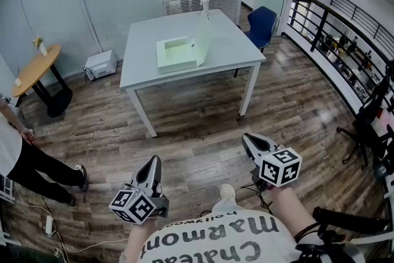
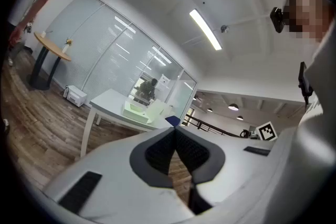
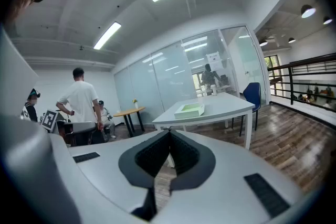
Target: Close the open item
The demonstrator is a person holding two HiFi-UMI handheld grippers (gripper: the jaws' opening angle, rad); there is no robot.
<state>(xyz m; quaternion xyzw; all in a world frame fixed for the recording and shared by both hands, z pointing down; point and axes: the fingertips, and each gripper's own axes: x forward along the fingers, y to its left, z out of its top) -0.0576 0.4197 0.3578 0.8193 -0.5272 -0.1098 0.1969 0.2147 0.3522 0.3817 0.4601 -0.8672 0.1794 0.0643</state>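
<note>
A pale green box (image 1: 175, 53) lies open on the light grey table (image 1: 228, 55), its lid (image 1: 202, 37) standing upright at its right side. The box also shows far off in the left gripper view (image 2: 137, 111) and the right gripper view (image 3: 189, 109). My left gripper (image 1: 153, 161) and right gripper (image 1: 246, 139) hang low over the wooden floor, well short of the table. Both are shut, tips together, with nothing held.
A blue chair (image 1: 263, 23) stands behind the table's right corner. A round wooden table (image 1: 36, 68) and a small white device (image 1: 100, 63) sit at the left. A person's leg (image 1: 46, 172) is at the left. A black railing (image 1: 345, 52) runs along the right.
</note>
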